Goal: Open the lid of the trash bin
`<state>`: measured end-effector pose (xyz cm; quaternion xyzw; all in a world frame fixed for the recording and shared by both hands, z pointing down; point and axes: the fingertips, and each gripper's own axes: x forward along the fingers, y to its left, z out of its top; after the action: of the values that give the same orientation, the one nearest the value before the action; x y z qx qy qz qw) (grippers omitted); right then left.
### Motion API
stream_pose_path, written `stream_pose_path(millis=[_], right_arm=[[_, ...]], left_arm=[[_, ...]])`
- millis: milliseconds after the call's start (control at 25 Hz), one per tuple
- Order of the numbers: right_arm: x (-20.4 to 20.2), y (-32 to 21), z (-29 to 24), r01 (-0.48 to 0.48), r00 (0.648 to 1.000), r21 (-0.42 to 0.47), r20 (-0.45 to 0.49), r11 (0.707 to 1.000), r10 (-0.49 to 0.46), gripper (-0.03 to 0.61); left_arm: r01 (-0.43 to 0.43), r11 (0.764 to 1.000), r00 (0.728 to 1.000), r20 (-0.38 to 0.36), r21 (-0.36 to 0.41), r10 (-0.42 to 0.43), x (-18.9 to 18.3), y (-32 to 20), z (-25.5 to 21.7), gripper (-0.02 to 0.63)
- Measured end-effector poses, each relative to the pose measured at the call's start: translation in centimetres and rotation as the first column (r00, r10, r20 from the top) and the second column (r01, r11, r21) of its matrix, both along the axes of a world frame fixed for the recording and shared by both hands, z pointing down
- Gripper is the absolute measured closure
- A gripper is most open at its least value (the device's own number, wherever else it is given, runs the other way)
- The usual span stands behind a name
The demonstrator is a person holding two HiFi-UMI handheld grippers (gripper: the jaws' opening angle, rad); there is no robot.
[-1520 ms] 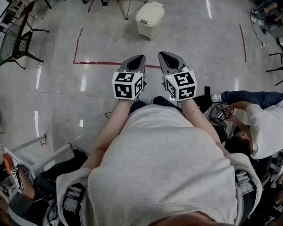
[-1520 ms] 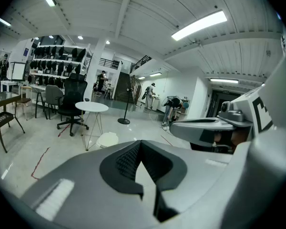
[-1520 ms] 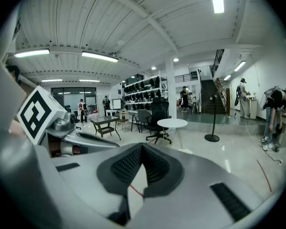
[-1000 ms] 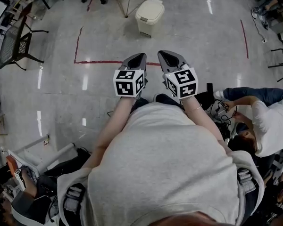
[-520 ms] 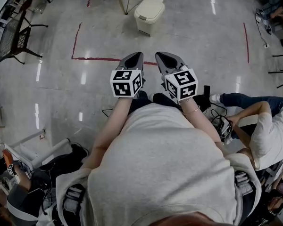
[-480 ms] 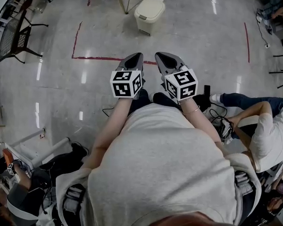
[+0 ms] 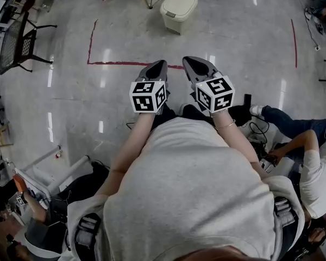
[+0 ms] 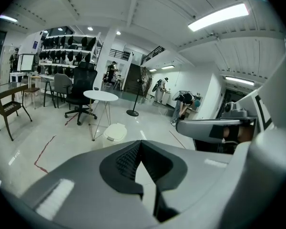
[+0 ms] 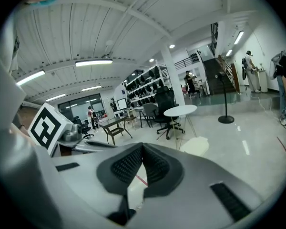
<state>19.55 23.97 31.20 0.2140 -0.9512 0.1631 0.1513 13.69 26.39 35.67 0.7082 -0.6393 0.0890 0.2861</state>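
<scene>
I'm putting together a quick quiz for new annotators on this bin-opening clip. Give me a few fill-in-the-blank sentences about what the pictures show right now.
The trash bin stands on the floor with its lid ___.
The left gripper and the right gripper are both ___, holding nothing.
A ___ tape line on the floor lies between the grippers and the trash bin.
Missing words: closed; shut; red.
</scene>
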Motion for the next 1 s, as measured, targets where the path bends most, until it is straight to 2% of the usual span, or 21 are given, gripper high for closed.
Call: stream_pose_path(millis=[280,520,760,1000], right_arm=[[-8.0,-5.5,1.3,-0.071,0.996,-0.012,-0.048,0.997,0.070,0.572],[-14.7,-9.9,1.4,-0.150,0.987,-0.038,-0.061,0.988,0.148,0.571],[-19.3,-11.7,2.7,-0.175,0.977,-0.035,-0.127,0.984,0.170,0.572],[-19.9,-13.9,3.8,-0.237,0.964,-0.085,-0.147,0.968,0.223,0.572]], left_arm=[[-0.046,0.999,0.998,-0.048,0.004,0.046,-9.1,-6.2,0.1,0.609],[-0.143,0.989,0.985,-0.099,-0.036,0.139,-15.9,-11.1,0.4,0.609],[-0.253,0.964,0.961,-0.135,-0.081,0.241,-19.1,-13.4,2.1,0.609],[-0.288,0.951,0.948,-0.172,-0.114,0.267,-20.4,-14.9,3.4,0.609]])
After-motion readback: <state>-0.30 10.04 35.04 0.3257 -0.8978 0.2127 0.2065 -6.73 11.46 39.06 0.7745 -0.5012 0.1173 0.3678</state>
